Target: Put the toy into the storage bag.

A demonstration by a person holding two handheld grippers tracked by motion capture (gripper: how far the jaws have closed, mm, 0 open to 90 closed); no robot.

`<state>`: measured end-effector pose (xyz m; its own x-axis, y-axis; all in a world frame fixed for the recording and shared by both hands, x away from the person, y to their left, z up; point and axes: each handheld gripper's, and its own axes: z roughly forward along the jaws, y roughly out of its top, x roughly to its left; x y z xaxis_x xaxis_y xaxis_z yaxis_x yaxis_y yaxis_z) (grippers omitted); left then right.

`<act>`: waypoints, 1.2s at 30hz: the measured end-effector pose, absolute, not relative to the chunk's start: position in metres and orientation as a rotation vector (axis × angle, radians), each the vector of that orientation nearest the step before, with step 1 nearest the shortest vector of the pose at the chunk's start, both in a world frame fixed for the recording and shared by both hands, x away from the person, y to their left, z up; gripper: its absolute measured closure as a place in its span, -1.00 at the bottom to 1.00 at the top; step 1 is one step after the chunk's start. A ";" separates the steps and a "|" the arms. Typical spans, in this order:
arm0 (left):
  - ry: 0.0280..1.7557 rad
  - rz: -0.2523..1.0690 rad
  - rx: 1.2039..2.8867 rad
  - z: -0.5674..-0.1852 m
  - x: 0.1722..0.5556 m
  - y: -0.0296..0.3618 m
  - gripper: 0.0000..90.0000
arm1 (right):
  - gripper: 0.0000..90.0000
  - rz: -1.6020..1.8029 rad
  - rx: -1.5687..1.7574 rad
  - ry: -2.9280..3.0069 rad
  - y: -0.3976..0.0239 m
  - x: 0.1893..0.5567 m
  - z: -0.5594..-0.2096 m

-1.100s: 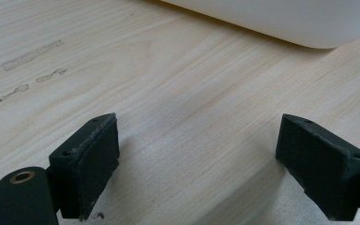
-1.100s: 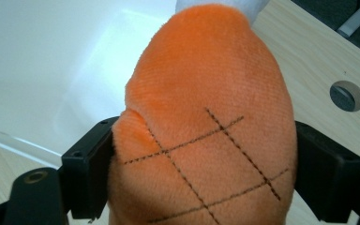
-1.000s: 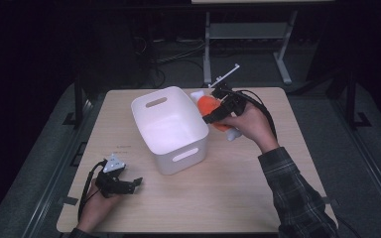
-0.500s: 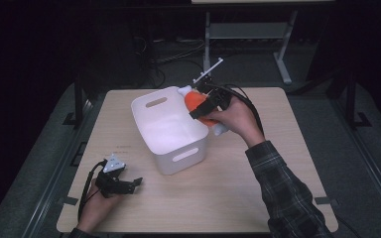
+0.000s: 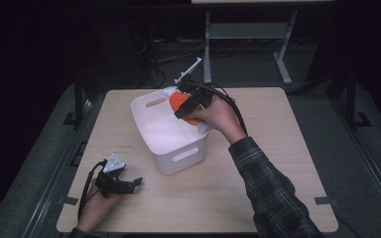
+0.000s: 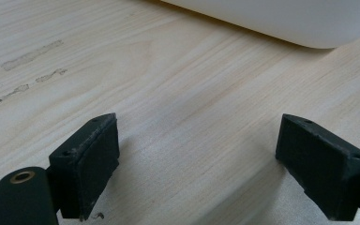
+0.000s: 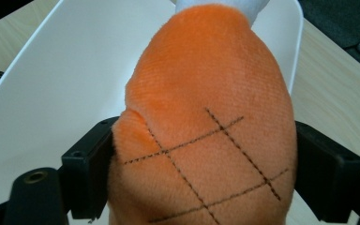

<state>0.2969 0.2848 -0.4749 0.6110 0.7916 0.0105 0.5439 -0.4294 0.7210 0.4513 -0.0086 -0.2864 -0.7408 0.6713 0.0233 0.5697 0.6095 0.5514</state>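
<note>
My right gripper (image 5: 186, 106) is shut on an orange plush toy (image 7: 206, 136) with black stitched crosshatch lines and a white tip (image 7: 225, 5). It holds the toy (image 5: 178, 101) over the far right rim of a white plastic bin (image 5: 171, 136), whose inside (image 7: 65, 75) lies just below and beyond it. My left gripper (image 5: 129, 184) rests on the wooden table near the front left corner, its jaws open with only bare wood between them (image 6: 197, 159). The bin's rounded lower edge (image 6: 281, 23) lies ahead of it.
The bin stands near the middle of the light wooden table (image 5: 278, 163) and has slot handles (image 5: 186, 155) in its end walls. A metal stand (image 5: 248, 34) rises behind the table's far edge. Dark floor surrounds the table.
My right hand has carried the orange toy leftward from beside the bin's right wall to above its rim. The left gripper has stayed in place.
</note>
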 end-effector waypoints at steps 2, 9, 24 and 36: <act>1.048 0.458 2.139 -0.475 0.297 0.285 -0.71 | -0.62 0.795 1.032 2.652 -0.005 0.454 -0.289; 1.047 0.458 2.139 -0.475 0.297 0.285 -0.71 | -0.62 0.754 1.031 2.671 0.009 0.458 -0.299; 1.047 0.458 2.139 -0.475 0.297 0.285 -0.71 | -0.67 0.660 1.015 2.719 0.023 0.461 -0.316; 1.043 0.456 2.141 -0.475 0.297 0.285 -0.71 | -0.69 0.678 1.014 2.706 0.021 0.459 -0.313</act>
<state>0.2968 0.2846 -0.4749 0.6135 0.7896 0.0085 0.5429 -0.4296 0.7216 0.4594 0.0215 -0.3132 -0.7533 0.6576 -0.0023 0.5789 0.6648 0.4721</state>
